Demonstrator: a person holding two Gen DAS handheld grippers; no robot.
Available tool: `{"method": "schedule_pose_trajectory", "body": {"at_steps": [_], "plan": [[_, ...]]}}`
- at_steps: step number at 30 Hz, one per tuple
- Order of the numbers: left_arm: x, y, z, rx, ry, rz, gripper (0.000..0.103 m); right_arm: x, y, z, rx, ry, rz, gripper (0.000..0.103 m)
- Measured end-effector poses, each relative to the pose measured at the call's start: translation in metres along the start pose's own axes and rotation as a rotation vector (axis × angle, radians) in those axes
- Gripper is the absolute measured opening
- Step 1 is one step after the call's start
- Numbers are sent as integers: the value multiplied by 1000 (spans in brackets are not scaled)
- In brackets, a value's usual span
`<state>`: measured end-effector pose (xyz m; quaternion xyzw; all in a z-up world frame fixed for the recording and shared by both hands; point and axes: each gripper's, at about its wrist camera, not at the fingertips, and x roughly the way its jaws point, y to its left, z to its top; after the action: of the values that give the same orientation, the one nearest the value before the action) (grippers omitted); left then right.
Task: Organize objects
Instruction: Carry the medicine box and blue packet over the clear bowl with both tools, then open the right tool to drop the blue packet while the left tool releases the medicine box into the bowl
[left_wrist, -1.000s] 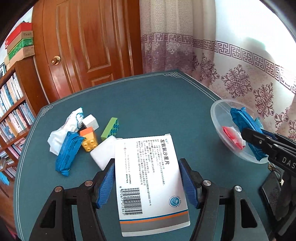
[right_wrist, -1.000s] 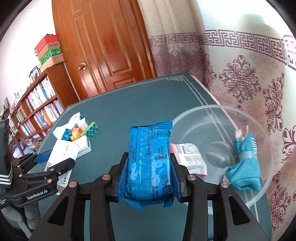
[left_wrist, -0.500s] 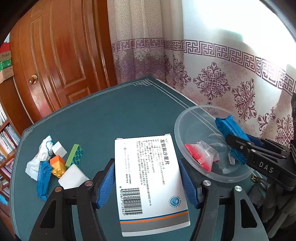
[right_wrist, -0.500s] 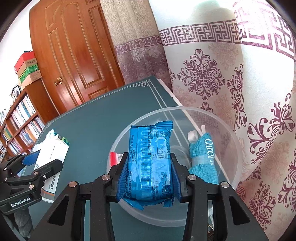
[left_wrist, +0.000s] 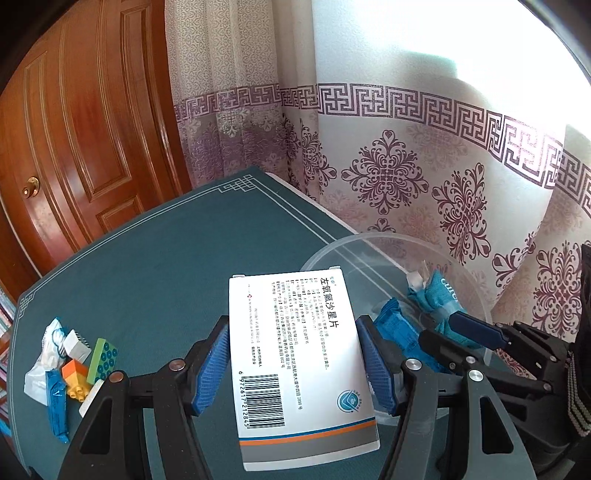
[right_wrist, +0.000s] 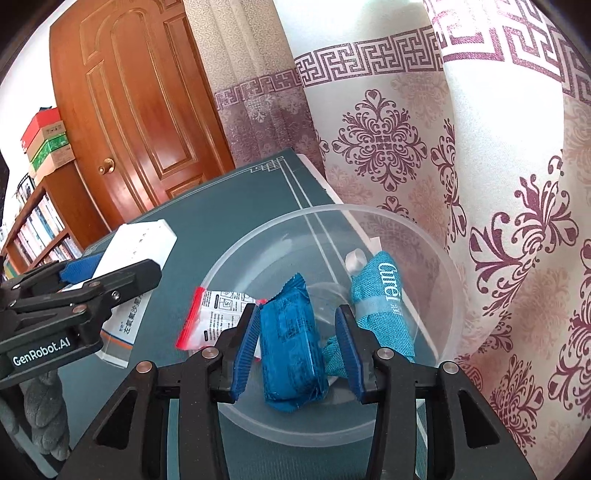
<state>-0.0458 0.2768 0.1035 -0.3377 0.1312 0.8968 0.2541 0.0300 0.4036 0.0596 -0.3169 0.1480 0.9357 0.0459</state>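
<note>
My left gripper (left_wrist: 291, 354) is shut on a white medicine box (left_wrist: 295, 343) with a barcode, held above the green table beside the clear plastic bowl (left_wrist: 369, 247). Over that bowl (right_wrist: 369, 218) my right gripper (right_wrist: 297, 347) stands open. A blue snack packet (right_wrist: 291, 343) lies tilted between its pads, leaning on the left pad, with a gap at the right one. A teal cloth pouch (right_wrist: 380, 299) and a red-edged zip bag (right_wrist: 218, 317) lie in the bowl. The right wrist view shows the left gripper (right_wrist: 107, 273) with the box (right_wrist: 140, 243) at the bowl's left.
At the table's left lie a green brick (left_wrist: 103, 360), an orange brick (left_wrist: 75, 373), a white block (left_wrist: 75, 341), a second blue packet (left_wrist: 57, 402) and a white wrapper (left_wrist: 48, 354). A patterned curtain (right_wrist: 480, 184) hangs close behind the bowl. A wooden door (right_wrist: 140, 110) and a bookshelf (right_wrist: 40, 225) stand beyond.
My left gripper carried the box rightwards, up to the bowl. My right gripper moved over the bowl; the blue packet has tipped and sunk between the pads, no longer squeezed flat.
</note>
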Motion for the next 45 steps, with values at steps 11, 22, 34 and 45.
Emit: {"method": "schedule_pose_trajectory", "body": {"at_steps": [11, 22, 34, 45], "plan": [[26, -21, 17, 26, 9, -48, 70, 0, -3, -2, 15, -2, -2, 44], [29, -29, 23, 34, -9, -71, 83, 1, -3, -1, 14, 1, -13, 44], [21, 0, 16, -41, -8, -18, 91, 1, 1, -3, 7, 2, -10, 45], [10, 21, 4, -73, -19, 34, 96, -1, 12, -7, -11, 6, -3, 50]]}}
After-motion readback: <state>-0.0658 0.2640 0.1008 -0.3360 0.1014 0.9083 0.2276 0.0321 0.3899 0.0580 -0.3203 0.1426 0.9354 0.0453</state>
